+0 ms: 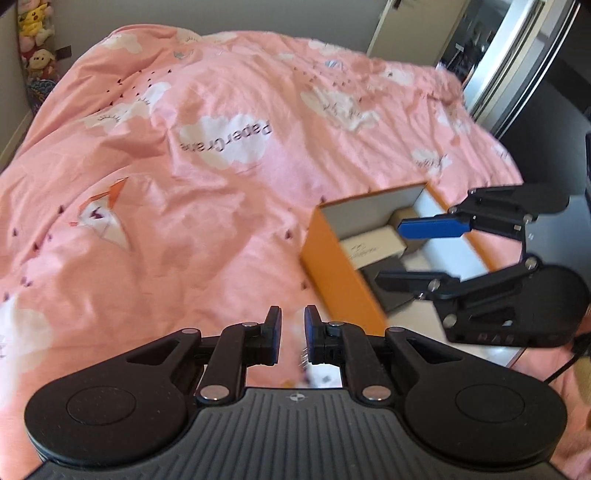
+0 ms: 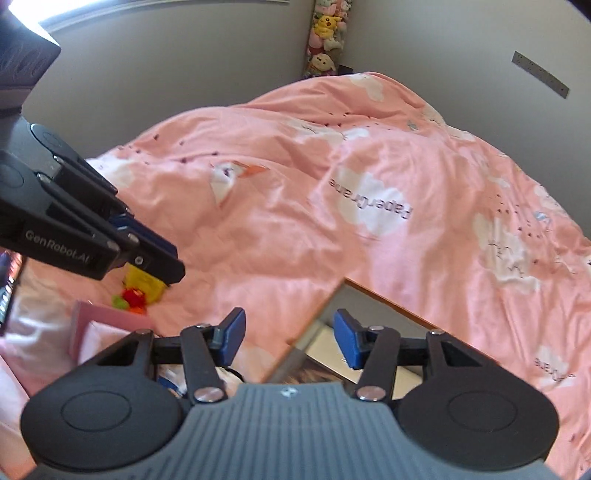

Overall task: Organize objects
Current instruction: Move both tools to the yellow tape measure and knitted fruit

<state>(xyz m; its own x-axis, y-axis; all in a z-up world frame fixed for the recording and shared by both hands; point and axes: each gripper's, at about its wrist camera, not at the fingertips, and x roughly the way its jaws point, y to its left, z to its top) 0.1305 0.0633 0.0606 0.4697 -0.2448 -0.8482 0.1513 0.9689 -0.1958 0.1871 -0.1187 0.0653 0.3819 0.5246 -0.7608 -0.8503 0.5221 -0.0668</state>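
Observation:
An open orange box with white inner walls rests on the pink duvet. Inside it are a small white carton and a dark flat item. My right gripper hangs open over the box's inside with nothing between its fingers. In the right wrist view this gripper straddles the box's near corner. My left gripper is shut, a thin gap showing between the pads, and it stands above the duvet left of the box. A yellow item with red and green bits sits just under its tips; no hold on it shows.
A pink box stands at the lower left beside white cloth. Plush toys are stacked in the room's far corner by the grey wall. A mirrored door runs along the bed's right side. The rumpled duvet covers the whole bed.

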